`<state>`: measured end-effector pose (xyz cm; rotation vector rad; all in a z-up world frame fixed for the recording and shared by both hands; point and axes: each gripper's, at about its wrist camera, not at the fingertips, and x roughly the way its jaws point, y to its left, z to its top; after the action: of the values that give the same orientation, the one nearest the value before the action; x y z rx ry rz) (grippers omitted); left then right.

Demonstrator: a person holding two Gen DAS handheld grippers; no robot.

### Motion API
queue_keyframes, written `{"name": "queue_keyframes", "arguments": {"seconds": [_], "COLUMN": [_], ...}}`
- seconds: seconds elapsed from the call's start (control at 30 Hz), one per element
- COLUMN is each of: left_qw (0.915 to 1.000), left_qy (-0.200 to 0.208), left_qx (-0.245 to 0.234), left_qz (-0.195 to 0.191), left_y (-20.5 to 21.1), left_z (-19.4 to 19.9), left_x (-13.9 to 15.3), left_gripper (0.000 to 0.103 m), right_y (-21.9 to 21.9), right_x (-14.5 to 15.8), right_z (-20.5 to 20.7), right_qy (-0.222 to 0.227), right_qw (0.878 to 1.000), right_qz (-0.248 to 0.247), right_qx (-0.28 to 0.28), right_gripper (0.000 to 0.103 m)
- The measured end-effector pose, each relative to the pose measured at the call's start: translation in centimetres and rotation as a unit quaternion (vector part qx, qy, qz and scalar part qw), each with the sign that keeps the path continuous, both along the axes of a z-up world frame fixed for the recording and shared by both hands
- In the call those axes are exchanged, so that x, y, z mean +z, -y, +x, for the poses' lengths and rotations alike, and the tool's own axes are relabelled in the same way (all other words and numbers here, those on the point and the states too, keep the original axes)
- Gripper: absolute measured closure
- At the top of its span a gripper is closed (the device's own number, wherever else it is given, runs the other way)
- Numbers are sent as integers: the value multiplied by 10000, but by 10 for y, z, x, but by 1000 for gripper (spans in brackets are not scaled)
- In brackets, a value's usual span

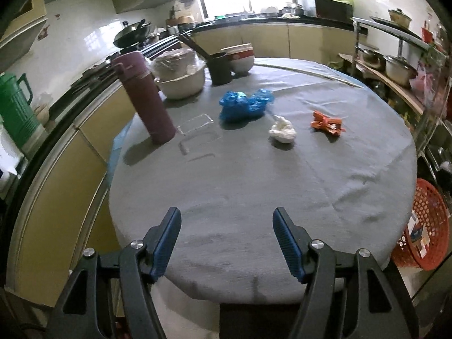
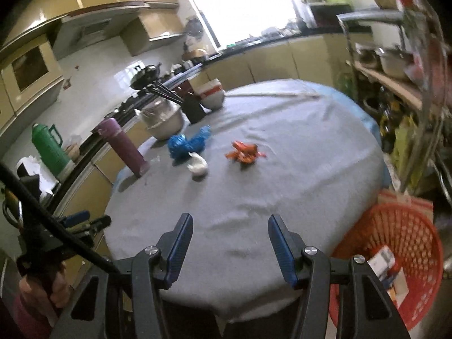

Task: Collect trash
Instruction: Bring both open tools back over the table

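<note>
Hovering open, both tongs (image 1: 226,220) (image 2: 230,227) face blue bag (image 1: 246,104), tissue (image 1: 282,132), orange wrapper (image 1: 327,123)

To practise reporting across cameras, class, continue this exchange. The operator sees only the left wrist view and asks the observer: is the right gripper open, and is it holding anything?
Observer: The right gripper is open and empty, above the near edge of the table.
Operator: My view cuts off the orange basket. What shows inside?
Observer: The right wrist view takes in most of the basket opening. A white and blue carton lies in it.
Operator: Can you see my gripper from outside?
Observer: Yes. The left gripper is beside the table's left edge, and a hand grips its handle.
</note>
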<state>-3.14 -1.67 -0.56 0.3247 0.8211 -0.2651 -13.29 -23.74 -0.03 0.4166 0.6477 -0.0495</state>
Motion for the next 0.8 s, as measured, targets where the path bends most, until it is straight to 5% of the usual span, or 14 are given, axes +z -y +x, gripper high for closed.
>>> {"name": "queue_keyframes", "arguments": {"seconds": [0.17,0.8], "left_qw": [9997,9989], "left_qy": [140,78], "left_qx": [183,385], "left_qz": [11,269], "left_y": [-15,-21], "left_z": [5,21], "left_x": [5,-14], "left_gripper": [35,34], "right_y": [-17,-41], "right_x": [11,-30], "right_z": [16,43], "right_qy": [164,-397], "right_qw": [9998,9981], "right_qz": [27,116], "right_qx": [130,461], "right_gripper": [44,46]}}
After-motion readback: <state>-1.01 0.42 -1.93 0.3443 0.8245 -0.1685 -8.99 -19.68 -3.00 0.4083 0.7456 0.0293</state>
